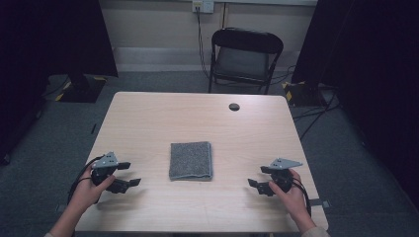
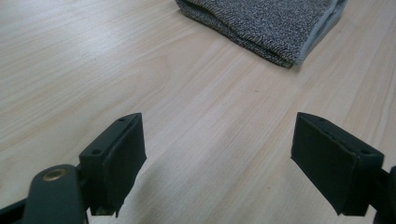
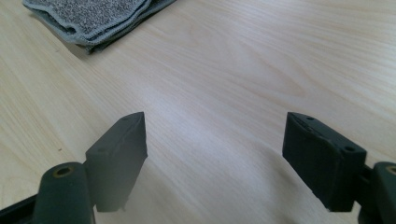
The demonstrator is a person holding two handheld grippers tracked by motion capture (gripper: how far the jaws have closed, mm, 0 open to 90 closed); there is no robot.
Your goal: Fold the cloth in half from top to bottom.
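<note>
Lying folded: grey cloth [image 1: 191, 161], mid-table [image 1: 148, 118], nearer the front edge.
Left gripper [image 1: 129, 174]: jaws spread, empty, front-left, apart from cloth.
Right gripper [image 1: 258, 177]: jaws spread, empty, front-right.

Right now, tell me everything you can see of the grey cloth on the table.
The grey cloth is a speckled, knitted-looking towel folded into a near-square stack of several layers; a paler hemmed edge shows in the left gripper view. It lies flat on the light wooden table, about midway between the left gripper and the right gripper. Both stand apart from it with jaws open; nothing but the table touches it.
</note>
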